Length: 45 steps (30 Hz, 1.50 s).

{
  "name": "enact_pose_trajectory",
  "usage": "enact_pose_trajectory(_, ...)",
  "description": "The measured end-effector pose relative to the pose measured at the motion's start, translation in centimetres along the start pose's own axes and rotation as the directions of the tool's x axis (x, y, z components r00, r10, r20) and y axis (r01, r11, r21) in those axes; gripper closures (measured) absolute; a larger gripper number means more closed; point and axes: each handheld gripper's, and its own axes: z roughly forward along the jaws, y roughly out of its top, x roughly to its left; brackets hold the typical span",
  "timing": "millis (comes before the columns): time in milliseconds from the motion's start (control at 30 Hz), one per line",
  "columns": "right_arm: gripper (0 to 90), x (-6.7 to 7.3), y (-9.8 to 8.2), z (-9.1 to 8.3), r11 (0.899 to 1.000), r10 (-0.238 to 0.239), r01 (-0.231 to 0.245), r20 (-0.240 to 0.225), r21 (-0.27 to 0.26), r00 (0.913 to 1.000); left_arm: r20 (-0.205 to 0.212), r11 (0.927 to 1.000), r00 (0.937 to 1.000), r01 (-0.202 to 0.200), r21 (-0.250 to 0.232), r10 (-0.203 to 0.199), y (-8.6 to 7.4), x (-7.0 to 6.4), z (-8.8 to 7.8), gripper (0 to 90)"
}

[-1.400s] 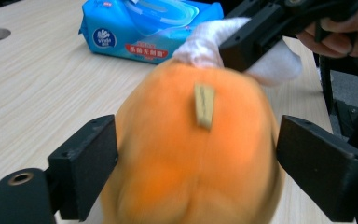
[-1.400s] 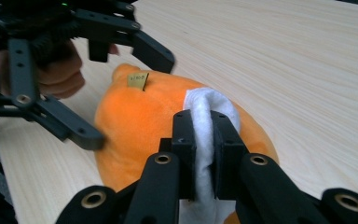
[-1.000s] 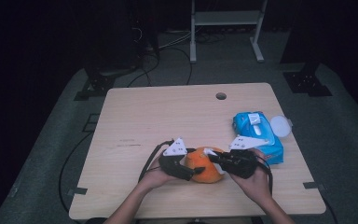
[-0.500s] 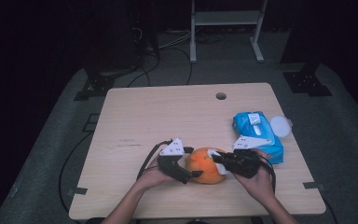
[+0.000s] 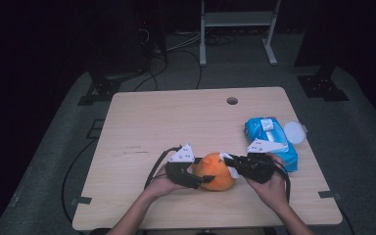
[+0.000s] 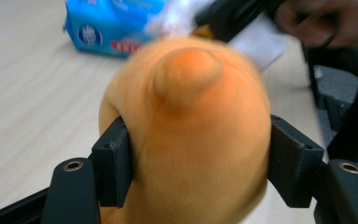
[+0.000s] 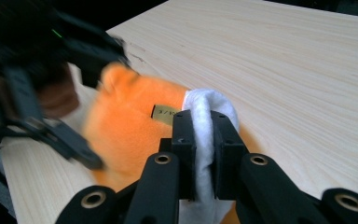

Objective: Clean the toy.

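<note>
The orange plush toy [image 5: 216,171] lies near the front edge of the table [image 5: 142,122], between the two grippers and roughly midway along that edge.

Left gripper [image 5: 198,180]: its jaws have just been closing, after standing wider half a second ago. In the left gripper view the toy's body [image 6: 191,140] now sits between both pads [image 6: 114,163], which press into the plush on either side. This reads as a fresh regrip lower on the body, giving the left side a firm hold.

Right gripper [image 5: 227,161]: its jaws are clamped tight on a white fabric part [image 7: 205,140] of the toy, as the right gripper view shows, beside a small tan label [image 7: 164,112]. This grip matches the earlier frames.

With both ends secured, the toy is probably ready to be lifted or pulled.

A blue wipes pack [image 5: 270,142] rests near the right edge, with a white round lid [image 5: 293,132] just beside it.
</note>
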Motion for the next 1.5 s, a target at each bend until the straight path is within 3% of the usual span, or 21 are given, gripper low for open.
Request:
enact_pose_trajectory(67,81.1,-0.2,-0.1,0.3,1.000,0.020,-0.020,-0.014,0.003,0.9997,0.002,1.0000,1.0000,-0.007,0.004,0.007,0.4,-0.1,-0.6,33.1)
enact_pose_trajectory(133,81.0,-0.4,-0.3,1.1,0.999,0.029,-0.029,-0.013,0.031,0.9995,-0.027,0.9988,0.9996,-0.010,0.049,0.011,0.1,-0.4,0.1,32.6)
enact_pose_trajectory(233,81.1,-0.7,-0.7,2.0,0.997,0.038,-0.038,-0.005,0.063,0.9993,-0.039,0.9985,0.9982,0.047,0.026,-0.046,-0.4,0.0,0.6,30.4)
enact_pose_trajectory(300,81.1,-0.7,-0.5,1.5,0.998,0.046,-0.046,0.001,0.044,0.9990,-0.050,0.9979,0.9968,0.062,0.019,-0.061,-0.4,0.1,0.7,29.7)
enact_pose_trajectory(400,81.1,0.0,0.2,0.3,0.999,0.044,-0.044,-0.026,-0.018,0.9987,-0.064,0.9989,0.9971,0.043,0.017,-0.042,-0.3,-0.2,1.1,28.8)
enact_pose_trajectory(467,81.1,1.2,0.7,-0.1,0.999,0.008,-0.010,-0.047,-0.043,0.9989,-0.081,0.9991,0.9960,0.040,0.015,-0.039,-0.1,-0.6,1.5,28.3)
enact_pose_trajectory(567,81.1,3.0,0.9,0.2,0.997,-0.074,0.074,-0.015,-0.035,0.9971,-0.102,0.9988,0.9939,0.045,0.016,-0.043,-0.1,-0.7,1.7,26.0)
enact_pose_trajectory(667,81.1,2.7,0.7,0.1,0.997,-0.057,0.057,-0.010,-0.054,0.9983,-0.110,0.9988,0.9927,0.048,0.002,-0.047,-0.1,-0.9,1.8,25.3)
enact_pose_trajectory(800,81.1,3.6,1.0,-0.7,0.993,-0.098,0.097,-0.003,-0.067,0.9952,-0.125,0.9990,0.9912,0.044,-0.011,-0.045,0.1,-1.1,2.4,24.2)
enact_pose_trajectory(900,81.1,3.7,0.8,0.0,0.992,-0.124,0.124,0.010,-0.039,0.9923,-0.131,0.9994,0.9908,0.033,-0.003,-0.033,0.2,-1.5,2.7,22.0)
enact_pose_trajectory(1100,81.4,2.9,0.3,0.2,0.992,-0.128,0.128,0.001,-0.012,0.9918,-0.051,0.9997,0.9984,0.024,0.004,-0.024,0.3,-1.1,2.1,16.8)
enact_pose_trajectory(1200,81.5,2.9,0.1,0.0,0.991,-0.135,0.135,0.013,0.005,0.9908,-0.033,0.9990,0.9990,0.028,-0.036,-0.029,0.3,-0.4,1.3,13.5)
enact_pose_trajectory(1333,81.5,2.4,0.1,-0.4,0.993,-0.120,0.120,0.025,0.006,0.9924,-0.066,0.9966,0.9952,0.069,-0.043,-0.072,-0.2,0.7,0.9,7.4)
enact_pose_trajectory(1433,81.5,1.9,0.0,-0.4,0.995,-0.095,0.095,0.015,0.004,0.9954,-0.023,0.9926,0.9931,0.114,-0.041,-0.115,-0.7,0.9,1.7,6.9)
enact_pose_trajectory(1500,81.4,1.7,0.0,-0.6,0.995,-0.097,0.097,0.021,0.009,0.9951,-0.004,0.9921,0.9935,0.113,-0.053,-0.114,-0.7,0.6,1.9,12.3)
